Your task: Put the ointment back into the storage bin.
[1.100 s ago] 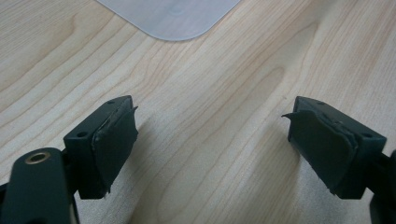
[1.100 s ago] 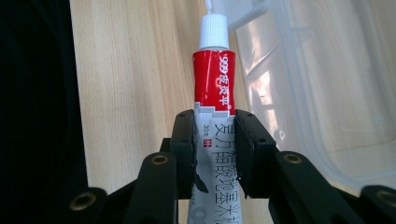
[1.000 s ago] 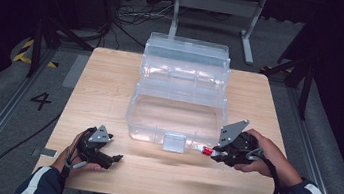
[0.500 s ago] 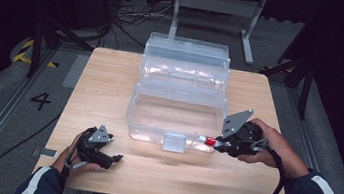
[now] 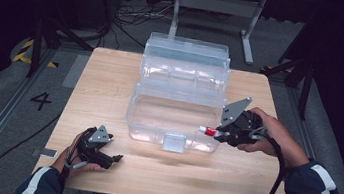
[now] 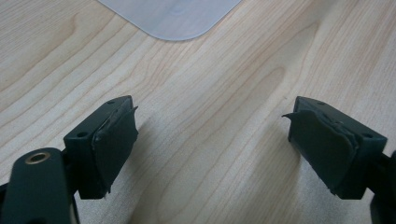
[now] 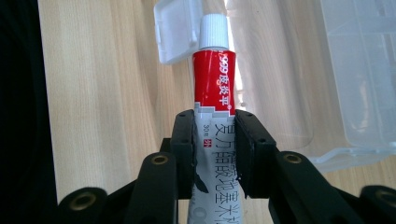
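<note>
A clear plastic box (image 5: 178, 113) stands open in the middle of the wooden table, its lid tilted back. My right gripper (image 5: 221, 133) is at the box's front right corner, lifted off the table and shut on a red and white ointment tube (image 5: 208, 130) whose white cap points left toward the box. In the right gripper view the tube (image 7: 214, 84) stands between the pads, and the box's white latch (image 7: 176, 30) lies just beyond its cap. My left gripper (image 5: 114, 159) rests open near the front left of the table, with bare wood between its pads (image 6: 114, 140).
The table (image 5: 113, 69) has free wood left and right of the box and along the front edge. A rounded corner of the box (image 6: 170, 16) shows at the top of the left gripper view. Dark floor, cables and a metal stand lie behind the table.
My right gripper has risen with the tube and drifted a little toward the box's right front corner. The left gripper has stayed put.
</note>
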`<action>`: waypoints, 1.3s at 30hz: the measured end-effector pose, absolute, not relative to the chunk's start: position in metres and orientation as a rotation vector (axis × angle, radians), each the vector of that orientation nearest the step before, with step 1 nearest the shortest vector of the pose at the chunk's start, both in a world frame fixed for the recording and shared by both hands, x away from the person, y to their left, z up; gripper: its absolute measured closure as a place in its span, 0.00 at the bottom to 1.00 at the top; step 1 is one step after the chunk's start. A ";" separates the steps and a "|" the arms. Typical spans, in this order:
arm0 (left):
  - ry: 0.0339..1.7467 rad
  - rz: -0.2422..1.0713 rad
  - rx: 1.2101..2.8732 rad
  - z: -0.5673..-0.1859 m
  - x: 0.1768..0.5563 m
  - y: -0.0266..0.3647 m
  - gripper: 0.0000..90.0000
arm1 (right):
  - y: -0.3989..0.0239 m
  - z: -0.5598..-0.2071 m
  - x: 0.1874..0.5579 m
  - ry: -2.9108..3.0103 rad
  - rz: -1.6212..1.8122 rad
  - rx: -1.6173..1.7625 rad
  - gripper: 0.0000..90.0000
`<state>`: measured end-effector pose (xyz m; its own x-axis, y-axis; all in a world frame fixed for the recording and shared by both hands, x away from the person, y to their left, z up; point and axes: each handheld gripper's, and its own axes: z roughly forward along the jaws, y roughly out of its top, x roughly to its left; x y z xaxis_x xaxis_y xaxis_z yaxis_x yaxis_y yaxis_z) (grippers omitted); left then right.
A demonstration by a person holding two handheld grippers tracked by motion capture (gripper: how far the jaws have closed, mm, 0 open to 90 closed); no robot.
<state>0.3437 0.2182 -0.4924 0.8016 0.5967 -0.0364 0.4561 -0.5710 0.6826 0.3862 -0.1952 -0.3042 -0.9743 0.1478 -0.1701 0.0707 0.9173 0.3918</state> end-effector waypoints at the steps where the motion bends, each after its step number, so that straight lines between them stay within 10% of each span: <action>1: 0.773 0.257 2.276 -0.492 0.344 0.218 0.17 | -0.194 -0.303 0.388 2.879 0.578 0.166 0.79; 39: 0.778 0.264 2.278 -0.492 0.343 0.218 0.17 | -0.137 -0.323 0.448 2.957 0.450 0.155 0.79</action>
